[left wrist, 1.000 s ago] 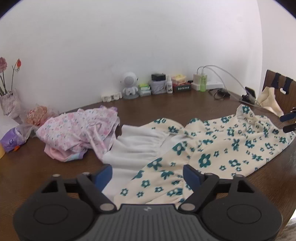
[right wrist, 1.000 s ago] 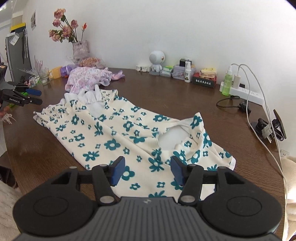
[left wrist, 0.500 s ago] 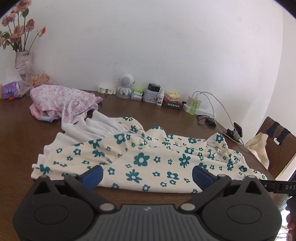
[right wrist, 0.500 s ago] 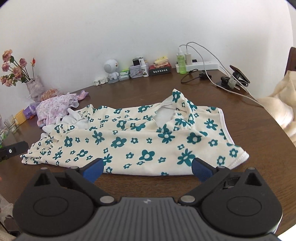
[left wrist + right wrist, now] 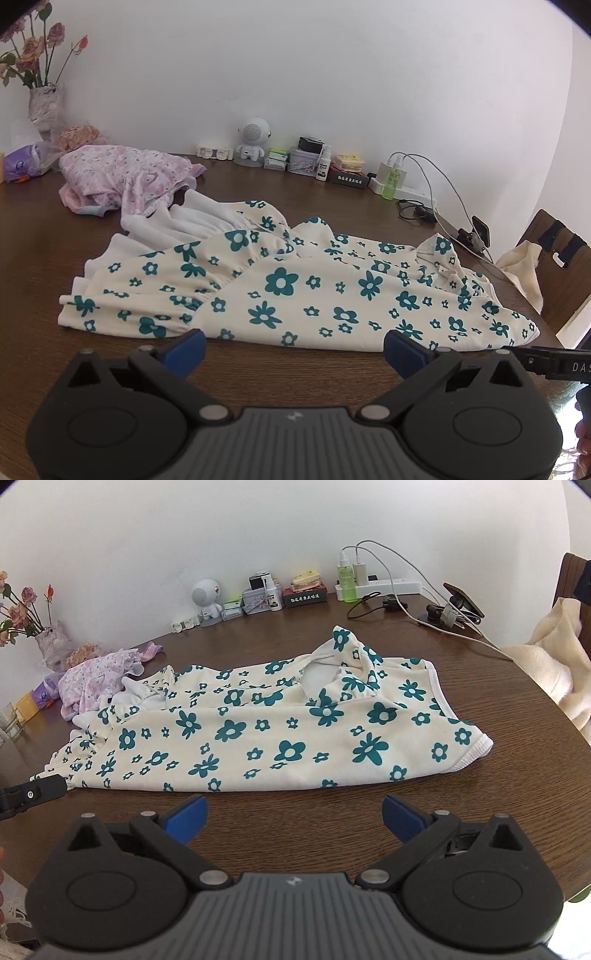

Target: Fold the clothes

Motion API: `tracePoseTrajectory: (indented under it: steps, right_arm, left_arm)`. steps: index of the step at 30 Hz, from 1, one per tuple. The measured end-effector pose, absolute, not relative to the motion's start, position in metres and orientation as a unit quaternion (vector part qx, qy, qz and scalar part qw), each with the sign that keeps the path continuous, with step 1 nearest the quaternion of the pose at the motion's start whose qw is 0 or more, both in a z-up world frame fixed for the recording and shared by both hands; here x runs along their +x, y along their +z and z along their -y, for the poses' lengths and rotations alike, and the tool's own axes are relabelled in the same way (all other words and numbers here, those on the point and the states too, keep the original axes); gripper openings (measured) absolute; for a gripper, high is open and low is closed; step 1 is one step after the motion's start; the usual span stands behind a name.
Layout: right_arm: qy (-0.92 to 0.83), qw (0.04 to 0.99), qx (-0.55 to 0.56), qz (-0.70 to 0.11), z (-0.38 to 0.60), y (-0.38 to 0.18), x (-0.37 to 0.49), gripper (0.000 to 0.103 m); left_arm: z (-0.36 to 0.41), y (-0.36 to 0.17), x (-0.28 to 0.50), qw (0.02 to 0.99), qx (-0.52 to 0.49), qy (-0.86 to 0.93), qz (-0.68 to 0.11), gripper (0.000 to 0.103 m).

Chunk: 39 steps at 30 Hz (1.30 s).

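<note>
1. The left black two-finger gripper with blue pads (image 5: 293,349) hovers over bare brown wooden table (image 5: 33,258), its fingers spread wide apart and holding nothing.
2. The right black two-finger gripper with blue pads (image 5: 293,814) also has its fingers spread wide and empty, just short of the garment's near edge.
3. The cream dress with teal flower print (image 5: 258,731) lies flat across the table, folded lengthwise, its white lining showing at the ruffled end.
4. Beyond it, touching the ruffled end, sits a rumpled pink floral garment (image 5: 125,173).
5. Along the white wall stand a small white robot figurine (image 5: 253,142), a green spray bottle (image 5: 347,579) and a white power strip with cables (image 5: 388,585).
6. A vase of dried roses (image 5: 44,96) stands far left.
</note>
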State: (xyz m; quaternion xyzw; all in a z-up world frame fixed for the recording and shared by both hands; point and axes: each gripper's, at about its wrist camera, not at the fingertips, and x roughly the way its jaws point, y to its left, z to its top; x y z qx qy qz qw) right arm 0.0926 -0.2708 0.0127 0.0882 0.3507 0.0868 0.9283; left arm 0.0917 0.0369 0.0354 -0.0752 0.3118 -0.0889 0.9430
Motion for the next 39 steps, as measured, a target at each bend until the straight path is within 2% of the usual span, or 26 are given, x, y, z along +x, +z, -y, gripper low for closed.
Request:
tracePoseTrajectory:
  steps: [3,6,8,11,13,17,21,22,24,25,26,27,28,34,39]
  right_arm:
    - [0.116,0.940,0.045,-0.318,0.280,0.036,0.105,0.103]
    - [0.120,0.957,-0.060,-0.257,0.292,0.085,0.131,0.103]
    - [0.119,0.956,-0.145,-0.226,0.296,0.112,0.155,0.103]
    - [0.134,0.930,-0.243,-0.240,0.297,0.136,0.209,0.103]
    - [0.169,0.909,-0.258,-0.282,0.299,0.141,0.246,0.103]
    - [0.221,0.862,-0.306,-0.338,0.300,0.123,0.314,0.103]
    - [0.273,0.826,-0.288,-0.399,0.301,0.093,0.365,0.102]
    - [0.286,0.821,-0.275,-0.410,0.303,0.087,0.377,0.098]
    - [0.301,0.815,-0.257,-0.423,0.305,0.077,0.399,0.093]
    - [0.305,0.814,-0.247,-0.429,0.307,0.073,0.410,0.087]
    - [0.315,0.811,-0.229,-0.437,0.311,0.070,0.421,0.081]
    - [0.325,0.807,-0.212,-0.445,0.314,0.067,0.431,0.068]
    - [0.341,0.799,-0.197,-0.455,0.317,0.064,0.439,0.058]
    - [0.421,0.722,-0.169,-0.522,0.309,0.035,0.464,0.057]
    - [0.442,0.678,-0.198,-0.553,0.289,0.019,0.469,0.055]
  left_arm:
    - [-0.053,0.061,0.117,0.945,-0.051,-0.136,-0.293,0.103]
    - [-0.068,0.097,0.152,0.951,0.002,-0.148,-0.272,0.103]
    - [-0.063,0.119,0.184,0.953,0.074,-0.137,-0.261,0.103]
    - [-0.053,0.140,0.230,0.942,0.174,-0.135,-0.252,0.103]
    - [-0.043,0.137,0.264,0.921,0.230,-0.164,-0.269,0.103]
    - [-0.030,0.105,0.317,0.892,0.254,-0.206,-0.311,0.103]
    - [-0.023,0.073,0.363,0.863,0.279,-0.243,-0.344,0.099]
    - [-0.023,0.063,0.371,0.855,0.284,-0.249,-0.355,0.097]
    - [-0.024,0.045,0.390,0.840,0.284,-0.260,-0.383,0.085]
    - [-0.025,0.041,0.399,0.834,0.280,-0.265,-0.394,0.077]
    - [-0.027,0.035,0.410,0.826,0.276,-0.272,-0.409,0.074]
    - [-0.028,0.028,0.416,0.816,0.278,-0.283,-0.420,0.073]
    - [-0.029,0.022,0.422,0.806,0.280,-0.294,-0.431,0.072]
    - [-0.028,-0.010,0.435,0.736,0.302,-0.371,-0.479,0.070]
    - [-0.022,-0.019,0.440,0.705,0.320,-0.396,-0.493,0.067]
